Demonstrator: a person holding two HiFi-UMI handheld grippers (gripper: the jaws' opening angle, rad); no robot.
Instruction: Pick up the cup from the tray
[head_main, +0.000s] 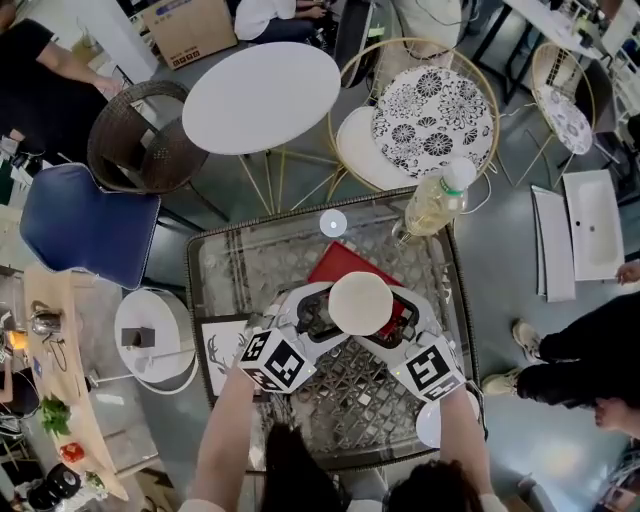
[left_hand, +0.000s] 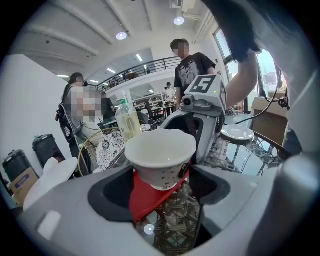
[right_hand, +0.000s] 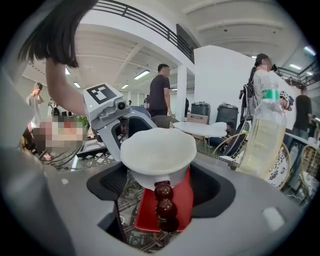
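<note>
A white paper cup (head_main: 360, 303) sits between both grippers over a red tray (head_main: 340, 264) on the glass table. My left gripper (head_main: 318, 318) comes in from the lower left and my right gripper (head_main: 398, 322) from the lower right. In the left gripper view the cup (left_hand: 161, 152) is clamped between the jaws of the left gripper (left_hand: 162, 192), with the tray (left_hand: 147, 197) below. In the right gripper view the cup (right_hand: 158, 152) is held the same way by the right gripper (right_hand: 160, 195). A skewer of dark red balls (right_hand: 164, 207) lies on the tray (right_hand: 182, 200). Whether the cup's base touches the tray is unclear.
A bottle of yellowish liquid (head_main: 435, 205) stands at the glass table's (head_main: 250, 270) far right, a small white disc (head_main: 333, 223) beside it. A white saucer (head_main: 435, 422) lies near right, a printed card (head_main: 222, 360) near left. Chairs and a round white table (head_main: 262, 97) stand beyond; people around.
</note>
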